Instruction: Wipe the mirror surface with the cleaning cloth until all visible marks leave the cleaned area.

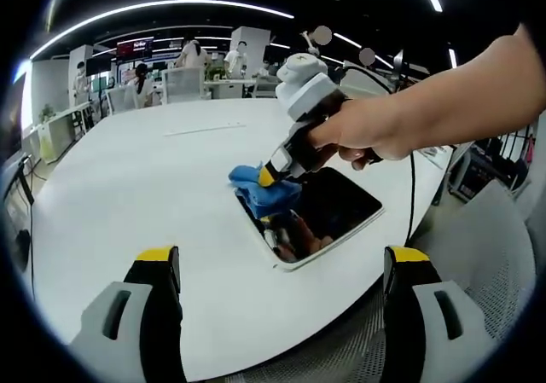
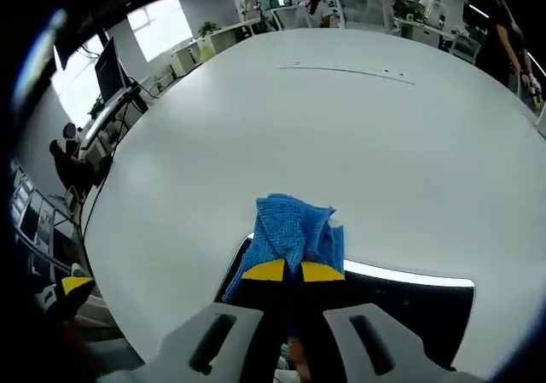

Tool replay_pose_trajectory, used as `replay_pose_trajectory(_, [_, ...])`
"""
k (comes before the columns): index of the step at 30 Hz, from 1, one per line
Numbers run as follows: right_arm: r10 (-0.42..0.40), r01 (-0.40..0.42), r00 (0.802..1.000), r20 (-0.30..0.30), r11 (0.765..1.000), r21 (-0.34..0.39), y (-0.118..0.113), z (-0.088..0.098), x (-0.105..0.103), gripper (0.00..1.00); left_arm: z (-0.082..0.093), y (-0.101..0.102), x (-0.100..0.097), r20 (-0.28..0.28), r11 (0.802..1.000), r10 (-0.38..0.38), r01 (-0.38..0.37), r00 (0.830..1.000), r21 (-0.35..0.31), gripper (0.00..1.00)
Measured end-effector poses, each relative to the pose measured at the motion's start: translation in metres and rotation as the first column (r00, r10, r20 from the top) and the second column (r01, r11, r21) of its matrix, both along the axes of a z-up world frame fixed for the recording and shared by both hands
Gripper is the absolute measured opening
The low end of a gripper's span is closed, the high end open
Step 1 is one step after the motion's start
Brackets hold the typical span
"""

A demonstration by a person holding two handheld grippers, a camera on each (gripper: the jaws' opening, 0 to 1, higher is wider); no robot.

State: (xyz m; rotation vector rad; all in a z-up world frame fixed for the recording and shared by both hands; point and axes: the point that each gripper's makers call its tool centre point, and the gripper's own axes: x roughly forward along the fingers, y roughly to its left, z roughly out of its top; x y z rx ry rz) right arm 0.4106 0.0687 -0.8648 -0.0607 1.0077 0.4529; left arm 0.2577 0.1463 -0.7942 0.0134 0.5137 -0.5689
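Note:
A rectangular mirror (image 1: 341, 206) lies flat on the white table (image 1: 153, 178), its dark glass reflecting the room. My right gripper (image 1: 271, 176), held by a person's hand (image 1: 367, 136), is shut on a blue cleaning cloth (image 1: 260, 188) and presses it onto the mirror's left end. In the right gripper view the blue cloth (image 2: 294, 234) bunches just past my shut yellow-tipped right gripper (image 2: 293, 271), over the mirror (image 2: 409, 306). My left gripper (image 1: 281, 268) hovers near the table's front edge, open, with nothing between its fingers.
The white table (image 2: 341, 136) stretches far beyond the mirror. Desks, chairs and seated people (image 1: 141, 84) stand in the office behind. A cable (image 1: 412, 187) hangs from the right gripper past the table's right edge. A grey chair (image 1: 486, 255) sits at the right.

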Motion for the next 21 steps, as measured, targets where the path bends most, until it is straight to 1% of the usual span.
replay_pose_trajectory(12, [-0.022,0.022,1.0,-0.002,1.0,-0.02,-0.026,0.0,0.002,0.0,-0.001,0.0,0.0,-0.002,1.0,0.001,-0.001,1.0,0.0,0.99])
replay_pose_trajectory(15, [-0.029,0.028,1.0,-0.002,1.0,-0.014,-0.028,0.0,0.0,0.0,0.0,0.0,0.0,0.0,1.0,0.002,-0.002,1.0,-0.002,0.99])
replay_pose_trajectory(21, [-0.036,0.036,0.999,0.004,0.999,-0.025,-0.026,-0.001,0.001,0.0,-0.001,0.0,0.0,-0.002,1.0,0.002,-0.002,1.0,0.003,0.99])
